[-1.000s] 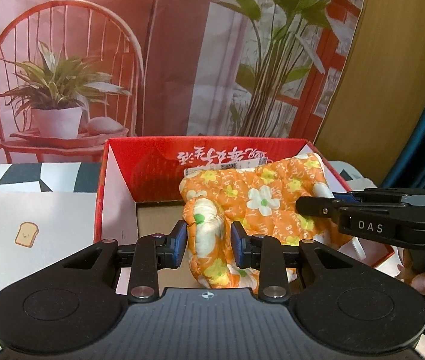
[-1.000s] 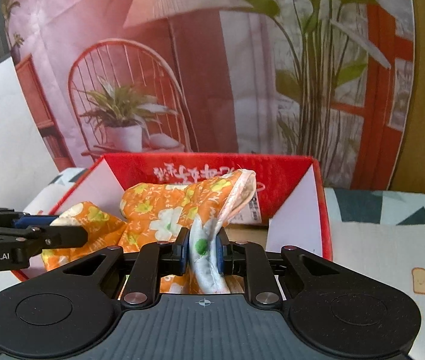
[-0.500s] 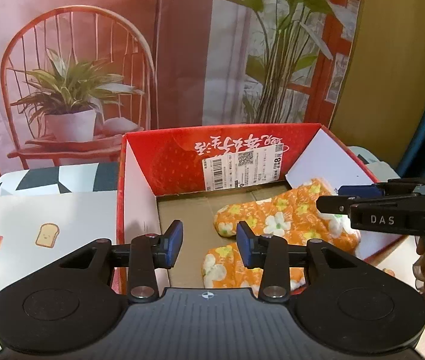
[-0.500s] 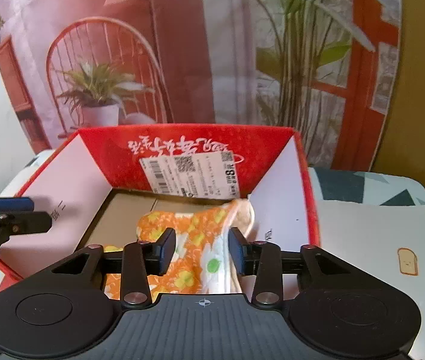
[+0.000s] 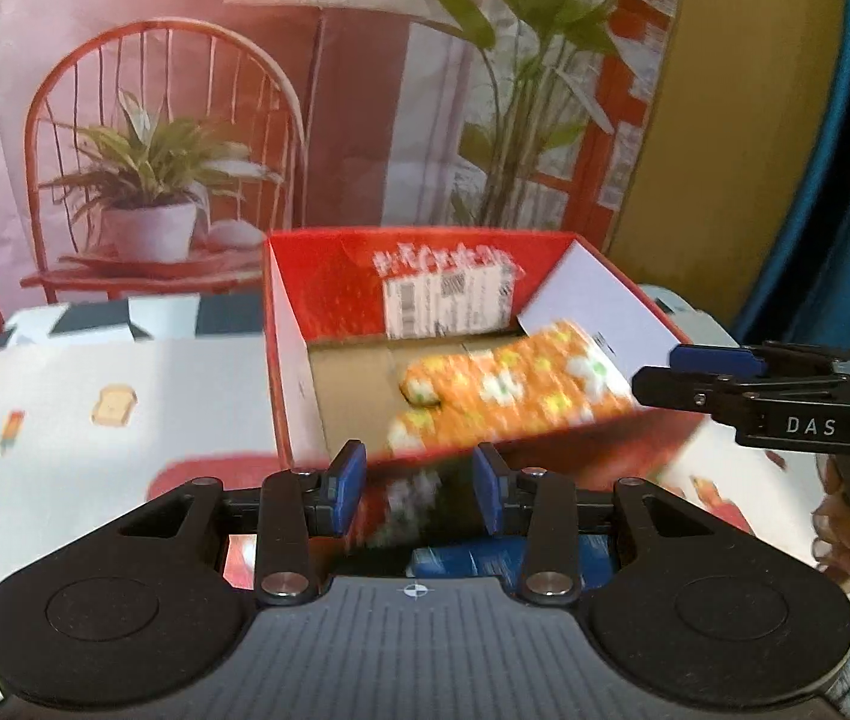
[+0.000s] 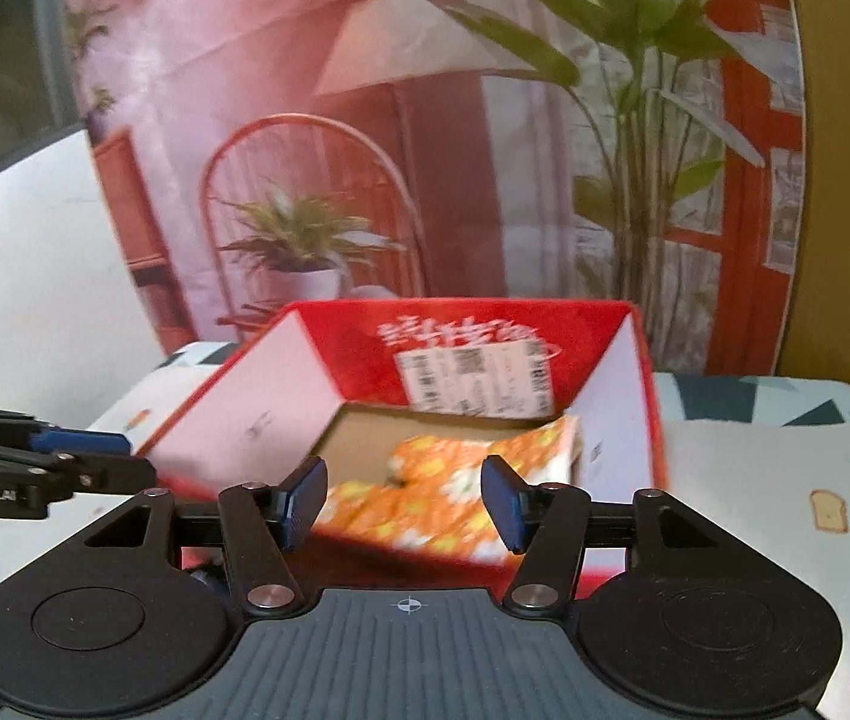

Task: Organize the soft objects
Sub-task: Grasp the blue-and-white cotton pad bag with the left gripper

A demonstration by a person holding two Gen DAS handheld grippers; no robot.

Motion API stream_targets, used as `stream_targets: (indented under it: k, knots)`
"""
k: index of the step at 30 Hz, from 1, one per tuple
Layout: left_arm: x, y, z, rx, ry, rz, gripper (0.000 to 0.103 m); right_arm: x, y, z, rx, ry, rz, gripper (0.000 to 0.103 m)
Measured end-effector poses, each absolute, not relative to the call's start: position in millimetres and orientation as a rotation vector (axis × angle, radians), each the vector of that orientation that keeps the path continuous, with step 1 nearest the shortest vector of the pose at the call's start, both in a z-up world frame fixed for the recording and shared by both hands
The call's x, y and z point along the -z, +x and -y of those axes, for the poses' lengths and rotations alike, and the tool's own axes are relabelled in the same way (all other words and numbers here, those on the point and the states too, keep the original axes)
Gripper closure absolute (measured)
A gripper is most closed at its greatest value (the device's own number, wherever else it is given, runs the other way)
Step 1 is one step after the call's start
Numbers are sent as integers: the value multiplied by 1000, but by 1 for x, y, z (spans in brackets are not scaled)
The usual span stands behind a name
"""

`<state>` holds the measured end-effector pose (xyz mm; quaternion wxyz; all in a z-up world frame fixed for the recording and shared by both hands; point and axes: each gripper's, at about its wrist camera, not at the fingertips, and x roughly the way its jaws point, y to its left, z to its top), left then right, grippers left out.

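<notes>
Now the floral cloth [image 5: 509, 390] lies boxed beyond both spread tools.

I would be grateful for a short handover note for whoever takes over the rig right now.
Left gripper: open, empty, hovering in front of the red box.
Right gripper: open, empty, also just short of the box.
Orange floral cloth: lying inside the box toward its right side, touching neither gripper.
Done: cloth is in the box.
Left: no other soft item shows in either view, so check the table before you carry on.
</notes>
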<state>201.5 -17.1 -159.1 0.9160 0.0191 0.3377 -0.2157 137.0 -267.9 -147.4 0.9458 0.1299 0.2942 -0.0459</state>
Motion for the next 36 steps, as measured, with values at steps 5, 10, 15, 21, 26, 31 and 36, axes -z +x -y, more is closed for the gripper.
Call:
stream_targets:
  k: [5, 10, 15, 21, 26, 31, 36]
  knots:
    - [179, 182, 13, 474, 14, -756, 62, 161, 112, 241, 49, 273, -625, 48]
    - [203, 176, 11, 477, -10, -821, 62, 187, 98, 222, 24, 316, -709, 45]
    - [217, 172, 10, 486, -15, -850, 62, 205, 87, 212, 1, 350, -765, 44]
    - [230, 170, 7, 496, -27, -882, 62, 223, 84, 204, -38, 376, -813, 46]
    - [240, 171, 8, 505, -36, -904, 62, 229, 87, 202, -49, 376, -824, 53]
    - [245, 173, 12, 512, -34, -913, 62, 233, 91, 208, -51, 387, -826, 54]
    - [248, 173, 17, 515, -25, -918, 62, 238, 93, 209, -53, 393, -821, 54]
